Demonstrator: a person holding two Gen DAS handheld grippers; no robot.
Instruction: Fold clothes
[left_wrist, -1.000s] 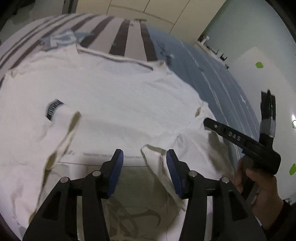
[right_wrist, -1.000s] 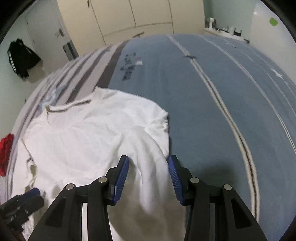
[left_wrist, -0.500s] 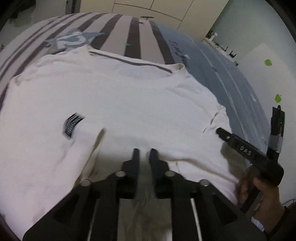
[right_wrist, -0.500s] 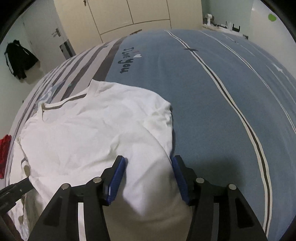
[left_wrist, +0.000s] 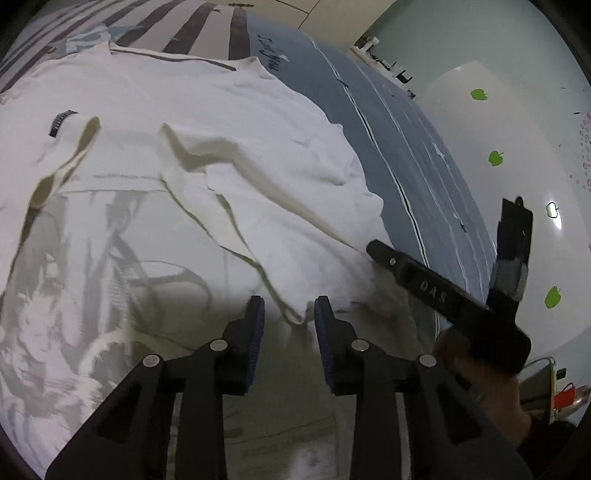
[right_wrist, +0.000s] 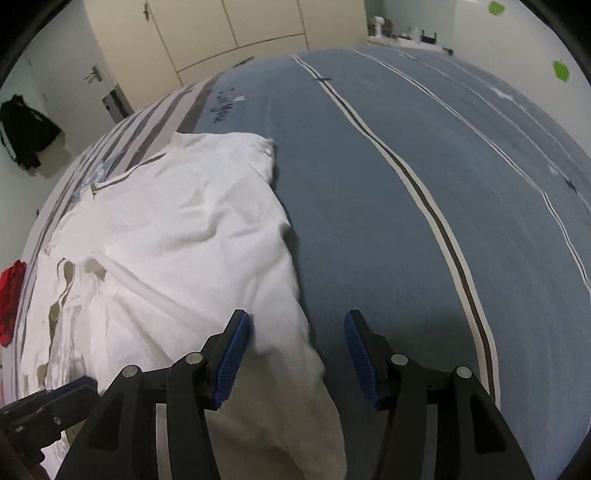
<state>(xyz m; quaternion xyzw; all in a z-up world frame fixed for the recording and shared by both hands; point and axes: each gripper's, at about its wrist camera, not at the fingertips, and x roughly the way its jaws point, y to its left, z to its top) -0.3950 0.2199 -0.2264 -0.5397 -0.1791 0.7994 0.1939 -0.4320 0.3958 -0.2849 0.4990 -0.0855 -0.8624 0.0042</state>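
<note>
A white T-shirt with a grey print lies spread on the bed, creased, with a fold running toward me. My left gripper hovers over its near part. Its jaws are opening, and a corner of the fold sits loose between the blue pads, not pinched. My right gripper stands open over the shirt's right edge. That edge lies between its pads, with the right pad over the bedcover. In the left wrist view the right gripper touches the shirt's right side, held by a hand.
The blue striped bedcover stretches right of the shirt. A red cloth lies at the bed's left edge. A black jacket hangs on the far wall beside cream wardrobe doors. A wall with green stickers is at the right.
My left jaws closed over the shirt half a second ago and have parted again; the shirt now shows a raised fold. My right gripper widened and shifted to the shirt's right edge.
</note>
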